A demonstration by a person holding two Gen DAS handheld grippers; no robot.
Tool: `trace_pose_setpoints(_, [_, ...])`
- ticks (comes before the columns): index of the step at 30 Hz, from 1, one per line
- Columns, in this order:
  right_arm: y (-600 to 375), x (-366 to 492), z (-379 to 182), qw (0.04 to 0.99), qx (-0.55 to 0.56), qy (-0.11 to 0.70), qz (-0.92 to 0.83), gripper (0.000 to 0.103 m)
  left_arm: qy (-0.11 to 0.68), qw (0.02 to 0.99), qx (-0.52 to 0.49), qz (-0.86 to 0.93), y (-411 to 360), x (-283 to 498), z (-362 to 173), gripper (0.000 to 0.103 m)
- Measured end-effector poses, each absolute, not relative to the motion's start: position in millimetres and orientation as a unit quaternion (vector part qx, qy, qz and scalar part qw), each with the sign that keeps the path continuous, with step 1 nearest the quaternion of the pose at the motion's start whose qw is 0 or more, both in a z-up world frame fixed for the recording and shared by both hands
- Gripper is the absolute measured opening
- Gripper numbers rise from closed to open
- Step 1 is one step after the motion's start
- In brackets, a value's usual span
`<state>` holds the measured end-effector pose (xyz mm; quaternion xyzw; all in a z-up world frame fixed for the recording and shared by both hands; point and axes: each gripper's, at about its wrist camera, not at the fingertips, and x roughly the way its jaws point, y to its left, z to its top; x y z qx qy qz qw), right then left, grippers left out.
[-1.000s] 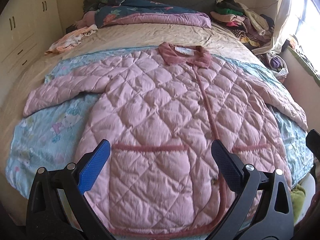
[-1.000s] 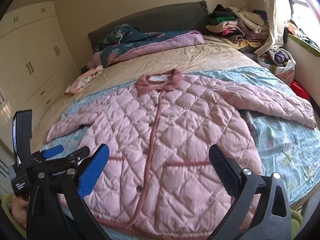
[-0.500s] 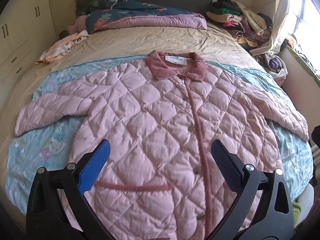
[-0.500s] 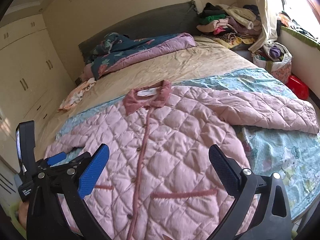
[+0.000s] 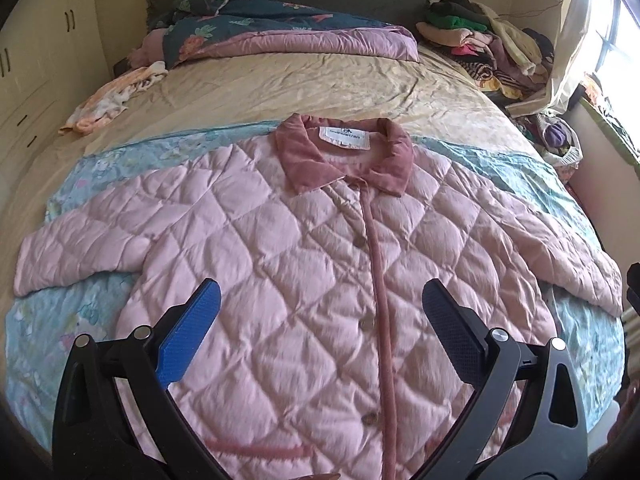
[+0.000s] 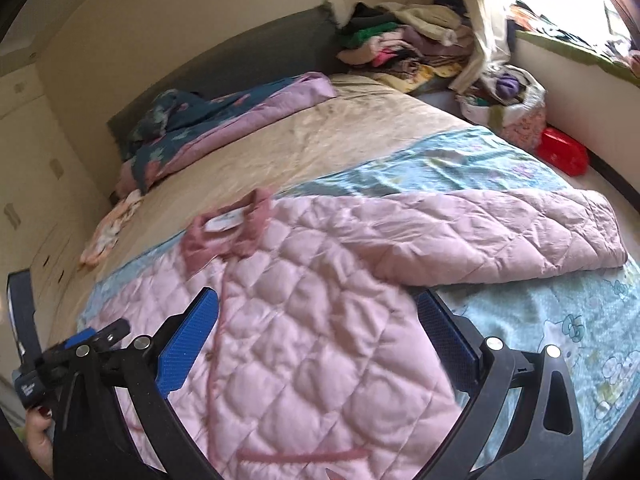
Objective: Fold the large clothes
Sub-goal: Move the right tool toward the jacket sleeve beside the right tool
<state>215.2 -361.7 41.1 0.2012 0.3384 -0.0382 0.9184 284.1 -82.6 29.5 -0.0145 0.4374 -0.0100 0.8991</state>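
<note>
Pink quilted jacket (image 5: 304, 264) lies flat, buttoned, front up on the blue printed sheet (image 5: 68, 320) at the foot edge of the bed (image 5: 280, 92), collar toward the headboard, sleeves spread to both side edges. Left gripper (image 5: 320, 308) jaws wide apart, holding nothing, above the jacket body. Right gripper (image 6: 318, 316) also wide apart and empty, above the jacket's right side. Basket (image 6: 516, 108) on the floor by the bed's far right corner, stuffed with clothes. Clothes pile (image 5: 480, 48) on that corner.

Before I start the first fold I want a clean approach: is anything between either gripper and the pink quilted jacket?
Nothing visible. The pink quilted jacket lies spread flat, buttoned, on the blue cartoon sheet, directly beneath the open left gripper and the open right gripper.
</note>
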Motion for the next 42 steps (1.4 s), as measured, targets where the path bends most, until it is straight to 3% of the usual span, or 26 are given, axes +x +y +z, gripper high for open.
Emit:
trace_pose_setpoints(29, [-562,235,-76,0.816,0.385,0.329,-0.278,0.099,0.474,0.879,0.018,-0.05,-170,368,-41,0.095])
trace_pose_setpoints(42, [-636,226,-121,0.745,0.479,0.291,-0.361,0.099,0.502,0.864,0.005,-0.034,-165,388,-68,0.095])
